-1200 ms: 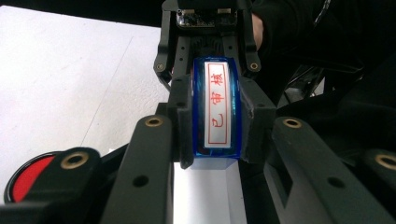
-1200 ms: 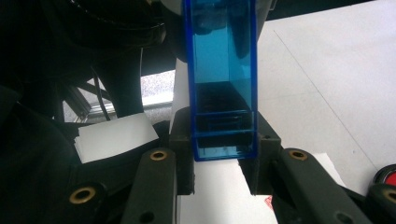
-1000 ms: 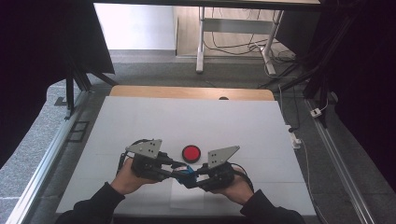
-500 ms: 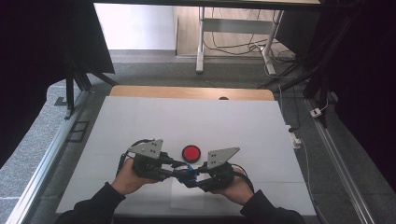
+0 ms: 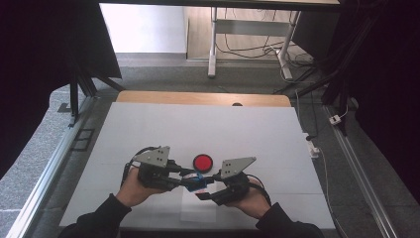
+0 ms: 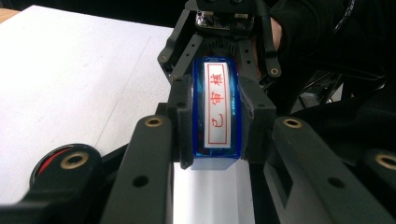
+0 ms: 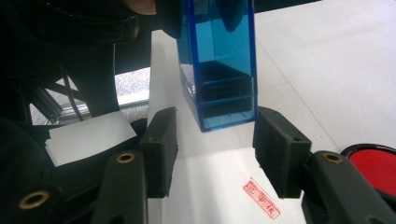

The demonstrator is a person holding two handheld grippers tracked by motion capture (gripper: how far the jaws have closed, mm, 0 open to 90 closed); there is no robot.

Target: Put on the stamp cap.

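Left gripper (image 6: 212, 116) fingers pinch the blue stamp (image 6: 215, 112) above the paper (image 7: 210, 186), right gripper (image 7: 212, 140) fingers spread beside it; one red imprint (image 7: 261, 198) done, ink pad (image 5: 202, 162) near.

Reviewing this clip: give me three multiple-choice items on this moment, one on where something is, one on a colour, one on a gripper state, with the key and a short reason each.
1. Where is the red ink pad?
A. On the white table, just beyond the two grippers
B. On the floor
C. Between the right gripper's jaws

2. What colour is the stamp body?
A. Green
B. Clear blue
C. Yellow

3. What state is the left gripper in?
A. Open, holding nothing
B. Shut on the ink pad
C. Shut on the stamp

Key: A, the high view shows the pad on the table past the grippers; B, both gripper views show blue plastic; C, the jaws press the stamp's two sides, while the right gripper stands open.
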